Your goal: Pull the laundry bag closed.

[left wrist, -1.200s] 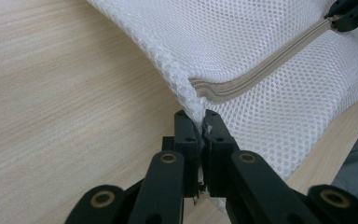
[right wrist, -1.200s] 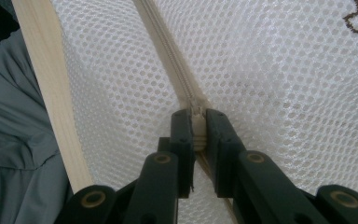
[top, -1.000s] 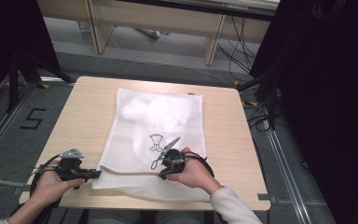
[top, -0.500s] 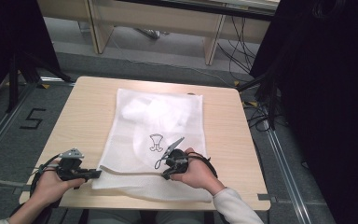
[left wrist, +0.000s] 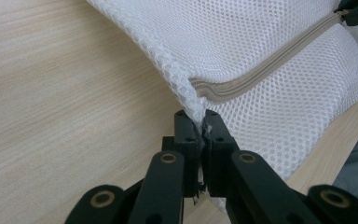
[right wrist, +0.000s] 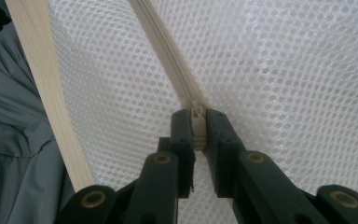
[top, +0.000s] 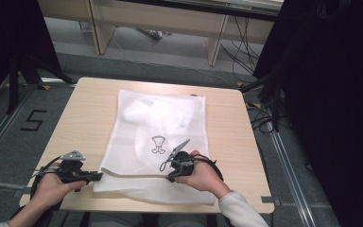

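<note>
Mesh laundry bag [top: 158, 142] — white, fine honeycomb weave — lies flat on the wooden table [top: 90, 113], its near edge close to the person's side and its far edge toward the middle of the tabletop. A beige zipper [top: 132, 174] runs along the near part of the bag, from its left corner toward the right. Through the mesh a white garment with a small black printed figure [top: 158, 144] shows, bunched more thickly toward the far left corner.

In the left gripper view the left gripper [left wrist: 199, 122] has its jaws pressed together on the bag's near left corner, just where the zipper [left wrist: 261, 70] tape ends; the mesh [left wrist: 242, 37] rises from the grip in a taut fold. In the right gripper view the right gripper [right wrist: 198, 123] pinches the zipper pull [right wrist: 198, 128] between its jaws, with the closed zipper line running away from it across the mesh [right wrist: 284, 70]. The table's pale front edge [right wrist: 46, 93] and grey clothing show beside it.

From the high view both hands sit at the near edge — the left gripper [top: 78, 172] at the bag's corner, the right gripper [top: 179, 165] farther along the zipper. The table is light wood with visible grain. Beyond it lie a grey floor with a taped "5" [top: 32, 120], cables [top: 260, 113], and wooden furniture legs [top: 215, 45]; dark drapes close both sides.
</note>
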Tool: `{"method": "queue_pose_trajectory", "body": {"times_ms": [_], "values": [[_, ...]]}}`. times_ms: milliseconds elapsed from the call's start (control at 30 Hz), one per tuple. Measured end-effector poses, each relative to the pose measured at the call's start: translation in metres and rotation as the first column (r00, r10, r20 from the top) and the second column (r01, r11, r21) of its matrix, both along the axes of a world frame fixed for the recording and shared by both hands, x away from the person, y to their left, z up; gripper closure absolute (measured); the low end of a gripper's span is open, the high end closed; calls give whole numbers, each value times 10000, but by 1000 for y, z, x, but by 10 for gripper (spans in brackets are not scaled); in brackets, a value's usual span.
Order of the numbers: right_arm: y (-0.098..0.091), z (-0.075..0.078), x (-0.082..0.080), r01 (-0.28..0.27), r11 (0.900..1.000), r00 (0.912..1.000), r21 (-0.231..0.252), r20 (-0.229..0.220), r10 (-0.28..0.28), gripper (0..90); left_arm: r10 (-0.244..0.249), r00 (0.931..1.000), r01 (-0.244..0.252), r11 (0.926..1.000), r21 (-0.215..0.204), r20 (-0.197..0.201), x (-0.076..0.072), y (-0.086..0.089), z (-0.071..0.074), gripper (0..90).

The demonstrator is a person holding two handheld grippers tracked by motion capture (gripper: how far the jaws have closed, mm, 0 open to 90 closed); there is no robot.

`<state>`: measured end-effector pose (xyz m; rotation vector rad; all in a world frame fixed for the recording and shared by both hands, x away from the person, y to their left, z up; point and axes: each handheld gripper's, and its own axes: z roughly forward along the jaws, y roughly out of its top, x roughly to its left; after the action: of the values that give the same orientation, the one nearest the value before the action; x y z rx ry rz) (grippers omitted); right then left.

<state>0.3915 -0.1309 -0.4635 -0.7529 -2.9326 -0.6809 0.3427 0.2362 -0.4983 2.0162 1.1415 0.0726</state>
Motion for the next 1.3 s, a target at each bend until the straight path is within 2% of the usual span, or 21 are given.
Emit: {"method": "queue_pose_trajectory", "body": {"times_ms": [100,133,167,233,300,433,867,1000,1300], "values": [[-1,0,-1,177,9998,9998,-55,-14,-178,827,20,10000,-19,9999,-135,60,0,0,-1,858],[-1,1,-1,170,9999,9998,-25,-48,-170,827,-22,10000,22,10000,37,-36,0,0,0,858],[-2,1,-1,180,9998,9998,-75,-21,-180,827,-22,10000,22,10000,37,-36,0,0,0,857],[-2,1,-1,248,9997,9996,9,-99,-247,827,16,10000,-15,9999,-142,52,0,0,-1,858],[-3,1,-1,216,9997,9998,-63,-14,-216,827,-85,9999,85,10000,-20,-94,0,1,0,858],[-5,0,1,62,10000,10000,0,39,-62,827,20,10000,-19,9999,-134,55,0,0,-1,857],[-8,1,0,130,9999,9999,94,32,-131,827,42,10000,-41,9998,-170,67,0,0,-1,857],[-11,3,-1,344,9994,9994,-2,-61,-344,827,12,10000,-12,10000,-84,20,0,0,0,858],[-14,2,-1,350,9994,9994,20,-54,-350,827,108,9999,-107,9998,-192,52,0,-1,-1,858]]}}
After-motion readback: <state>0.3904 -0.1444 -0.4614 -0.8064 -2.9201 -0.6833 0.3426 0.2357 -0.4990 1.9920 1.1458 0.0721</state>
